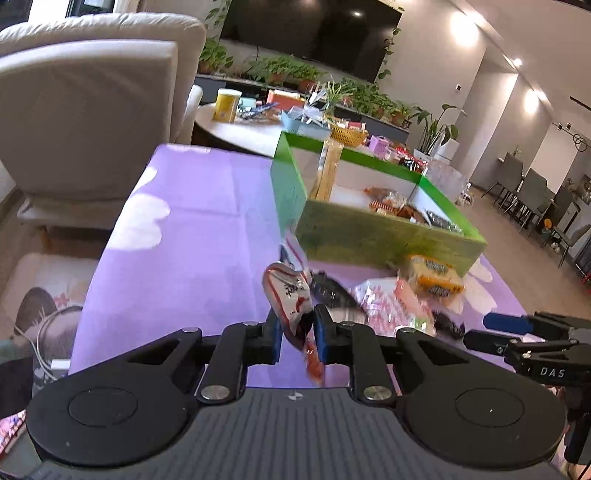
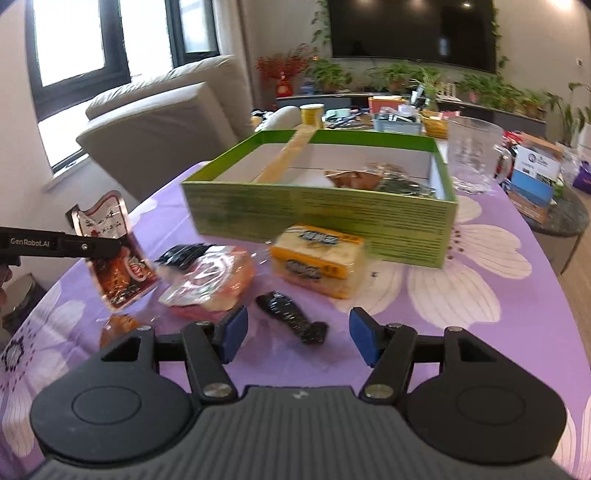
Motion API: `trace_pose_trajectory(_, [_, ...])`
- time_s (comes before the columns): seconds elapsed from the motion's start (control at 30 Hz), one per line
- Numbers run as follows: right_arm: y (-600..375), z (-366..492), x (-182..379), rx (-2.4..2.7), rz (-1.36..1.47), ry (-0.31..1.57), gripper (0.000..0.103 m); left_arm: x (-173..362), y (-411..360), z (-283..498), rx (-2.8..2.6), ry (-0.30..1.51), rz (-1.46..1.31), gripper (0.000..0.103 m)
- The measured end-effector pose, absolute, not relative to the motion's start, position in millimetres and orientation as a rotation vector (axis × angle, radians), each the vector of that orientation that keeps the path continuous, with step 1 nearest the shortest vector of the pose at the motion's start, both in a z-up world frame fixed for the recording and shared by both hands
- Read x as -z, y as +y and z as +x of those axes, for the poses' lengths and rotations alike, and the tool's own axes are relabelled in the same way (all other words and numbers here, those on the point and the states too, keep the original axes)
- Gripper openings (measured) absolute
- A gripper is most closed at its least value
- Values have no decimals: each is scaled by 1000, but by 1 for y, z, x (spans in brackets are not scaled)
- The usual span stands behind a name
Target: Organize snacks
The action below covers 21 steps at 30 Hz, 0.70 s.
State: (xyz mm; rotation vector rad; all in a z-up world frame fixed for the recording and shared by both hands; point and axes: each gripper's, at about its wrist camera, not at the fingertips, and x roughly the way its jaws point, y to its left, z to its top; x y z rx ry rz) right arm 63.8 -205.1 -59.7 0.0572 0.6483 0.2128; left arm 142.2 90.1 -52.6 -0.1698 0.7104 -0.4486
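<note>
Fingers of the left gripper (image 1: 297,334) pinch a red and white snack packet (image 1: 290,295) between their blue pads. The packet hangs up off the purple tablecloth (image 1: 184,240). From the right wrist camera, the same packet (image 2: 118,254) shows at the left, held in the air by the thin black arm of the left gripper (image 2: 107,246).

The right gripper (image 2: 298,334) has its fingers spread wide, and nothing is between them. It sits low over the cloth (image 2: 461,314), which has big white flowers on it. In the left wrist camera, the right gripper (image 1: 491,330) pokes in from the right edge.

Just past the right gripper's fingers lies a small black wrapped snack (image 2: 291,317). A little farther, to its left, is a clear bag with pink and white inside (image 2: 210,284). To its right is a yellow pack with blue letters (image 2: 317,264). All three lie loose on the cloth, near each other.

Behind them stands a green box (image 2: 317,218) with its top open. A tan strip (image 2: 286,158) leans across the inside. A few snacks (image 2: 373,179) are already in its right part.

A clear glass jug (image 2: 476,155) stands just beside the box on the right. Far behind are a beige sofa (image 2: 166,122), a round table (image 1: 236,131) full of things, green plants (image 2: 406,74), and a dark TV (image 2: 410,33).
</note>
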Motion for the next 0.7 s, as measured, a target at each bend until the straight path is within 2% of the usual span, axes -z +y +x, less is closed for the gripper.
trace_pose_trajectory(0.07, [-200,62,59,-234,47,650,57,59,94,141,432,733,-190,17])
trace_pose_trajectory(0.3, [-174,54,54,-368,6,635,57,69,105,136,297,756,-152,41])
trace_pose_trajectory(0.43, [-160,51,51,-480,10,635,57,69,100,130,312,742,-66,48])
trace_pose_trajectory(0.7, [-118,69,70,-561,-9,736,57,72,93,143,349,760,-104,47])
